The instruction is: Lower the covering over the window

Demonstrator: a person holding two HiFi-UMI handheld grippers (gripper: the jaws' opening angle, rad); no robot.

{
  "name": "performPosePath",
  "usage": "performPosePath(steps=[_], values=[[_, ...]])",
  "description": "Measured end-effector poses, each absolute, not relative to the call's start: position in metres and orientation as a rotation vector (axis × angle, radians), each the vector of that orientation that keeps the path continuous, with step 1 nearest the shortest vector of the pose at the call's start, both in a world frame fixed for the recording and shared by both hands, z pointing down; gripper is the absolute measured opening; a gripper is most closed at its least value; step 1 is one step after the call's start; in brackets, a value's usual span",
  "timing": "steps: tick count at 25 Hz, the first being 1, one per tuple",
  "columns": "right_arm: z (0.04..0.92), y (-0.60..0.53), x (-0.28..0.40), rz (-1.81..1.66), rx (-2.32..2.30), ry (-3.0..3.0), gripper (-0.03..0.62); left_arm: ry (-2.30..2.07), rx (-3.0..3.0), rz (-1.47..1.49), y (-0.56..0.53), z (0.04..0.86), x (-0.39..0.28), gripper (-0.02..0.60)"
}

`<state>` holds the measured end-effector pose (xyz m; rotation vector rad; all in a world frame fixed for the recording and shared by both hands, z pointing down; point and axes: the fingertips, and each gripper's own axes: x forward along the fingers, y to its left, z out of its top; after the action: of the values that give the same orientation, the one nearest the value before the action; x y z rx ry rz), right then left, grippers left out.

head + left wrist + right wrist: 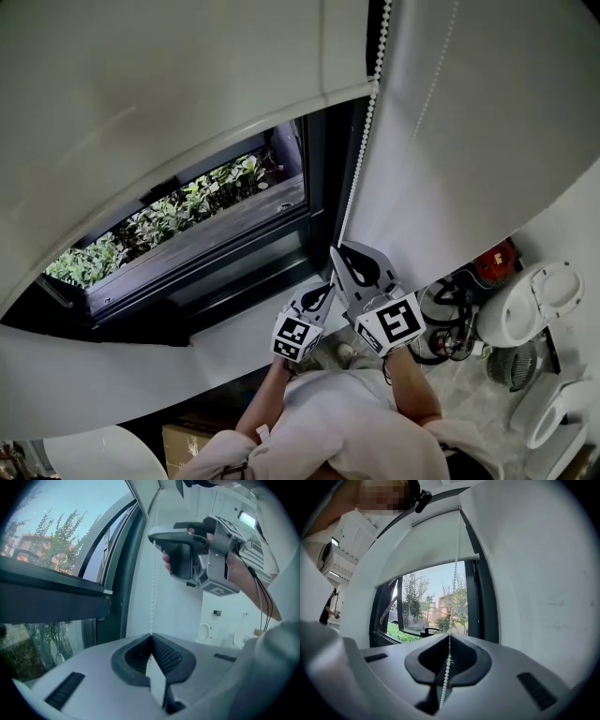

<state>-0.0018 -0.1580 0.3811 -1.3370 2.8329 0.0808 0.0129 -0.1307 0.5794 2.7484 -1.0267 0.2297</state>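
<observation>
A white roller blind [187,75] hangs over the upper part of the dark-framed window [225,272]; its bottom rail [436,564] sits well above the sill. Down the window's right side runs a white bead chain [367,122]. My right gripper [335,253] is shut on that chain [449,641], which runs between its jaws and up to the blind. Just below it, my left gripper [328,286] is shut too, the chain [152,583] rising straight from its closed jaw tips [151,635]. In the left gripper view the right gripper [154,535] shows above, level, in a person's hand.
A white wall [469,141] stands right of the chain. The window sash [51,592] is swung outward, with plants [169,216] beyond it. On the floor at right are a white lidded appliance [530,305], cables [445,328] and a red object [495,258]. A cardboard box [183,441] lies below.
</observation>
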Motion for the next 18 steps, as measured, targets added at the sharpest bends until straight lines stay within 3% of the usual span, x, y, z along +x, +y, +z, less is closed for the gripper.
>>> performPosePath(steps=[18], values=[[0.431, -0.156, 0.001, -0.073, -1.356, 2.841, 0.001, -1.011, 2.685, 0.32, -0.121, 0.626, 0.008, 0.014]])
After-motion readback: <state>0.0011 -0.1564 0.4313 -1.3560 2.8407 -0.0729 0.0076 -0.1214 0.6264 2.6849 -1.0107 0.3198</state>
